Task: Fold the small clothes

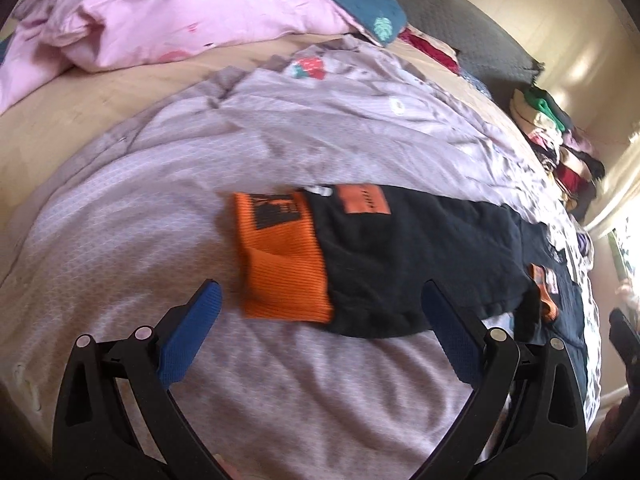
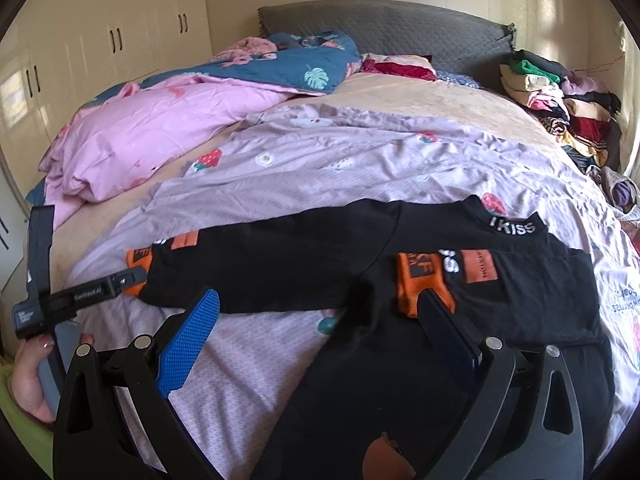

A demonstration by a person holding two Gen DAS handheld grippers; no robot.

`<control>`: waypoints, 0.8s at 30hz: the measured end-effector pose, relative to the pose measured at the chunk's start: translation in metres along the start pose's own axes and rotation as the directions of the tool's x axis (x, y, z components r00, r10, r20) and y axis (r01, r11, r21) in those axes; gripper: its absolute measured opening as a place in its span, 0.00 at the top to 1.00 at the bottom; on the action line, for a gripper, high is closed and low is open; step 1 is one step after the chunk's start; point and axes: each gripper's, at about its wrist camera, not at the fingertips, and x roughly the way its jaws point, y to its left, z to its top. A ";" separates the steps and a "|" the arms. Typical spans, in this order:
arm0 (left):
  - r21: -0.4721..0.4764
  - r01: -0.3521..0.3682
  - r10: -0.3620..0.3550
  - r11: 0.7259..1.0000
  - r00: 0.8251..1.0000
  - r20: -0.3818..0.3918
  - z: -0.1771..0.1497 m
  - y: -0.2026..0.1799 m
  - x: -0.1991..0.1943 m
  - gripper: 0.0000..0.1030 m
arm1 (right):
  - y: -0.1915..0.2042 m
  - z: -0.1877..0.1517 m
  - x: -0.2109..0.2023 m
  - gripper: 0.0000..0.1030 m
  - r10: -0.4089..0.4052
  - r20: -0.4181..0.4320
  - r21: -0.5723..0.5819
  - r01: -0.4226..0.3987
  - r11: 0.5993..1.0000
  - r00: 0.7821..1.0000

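A small black top (image 2: 304, 264) with orange cuffs and a "Kiss" collar lies flat on the lilac sheet (image 2: 320, 160). Its left sleeve stretches out sideways, and its orange cuff (image 1: 284, 264) lies just ahead of my left gripper (image 1: 320, 300), which is open and empty above the sheet. The right sleeve is folded across the body, with its orange cuff (image 2: 420, 280) next to my right gripper (image 2: 320, 308). The right gripper is open and empty, hovering over the top's lower body. The left gripper also shows in the right wrist view (image 2: 128, 280) at the left cuff.
A pink duvet (image 2: 152, 128) and a teal quilt (image 2: 296, 64) are heaped at the bed's far left. A stack of folded clothes (image 2: 560, 96) sits at the far right by the grey headboard (image 2: 392, 28). Cream wardrobes (image 2: 100, 40) stand at left.
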 end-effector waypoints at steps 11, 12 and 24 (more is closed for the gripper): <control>-0.075 0.042 -0.041 0.996 0.999 0.009 -0.001 0.019 0.014 0.71 | -0.005 -0.015 0.008 0.04 0.024 -0.025 0.054 -0.022 0.998 0.999; -0.080 0.050 -0.049 0.996 0.999 0.015 0.001 0.019 0.015 0.75 | -0.007 -0.016 0.009 0.04 0.018 -0.029 0.058 -0.016 0.998 0.999; -0.004 0.133 -0.131 0.991 0.982 0.134 0.029 -0.019 -0.020 0.86 | -0.044 -0.022 -0.007 0.04 -0.001 0.010 0.147 0.000 0.989 1.000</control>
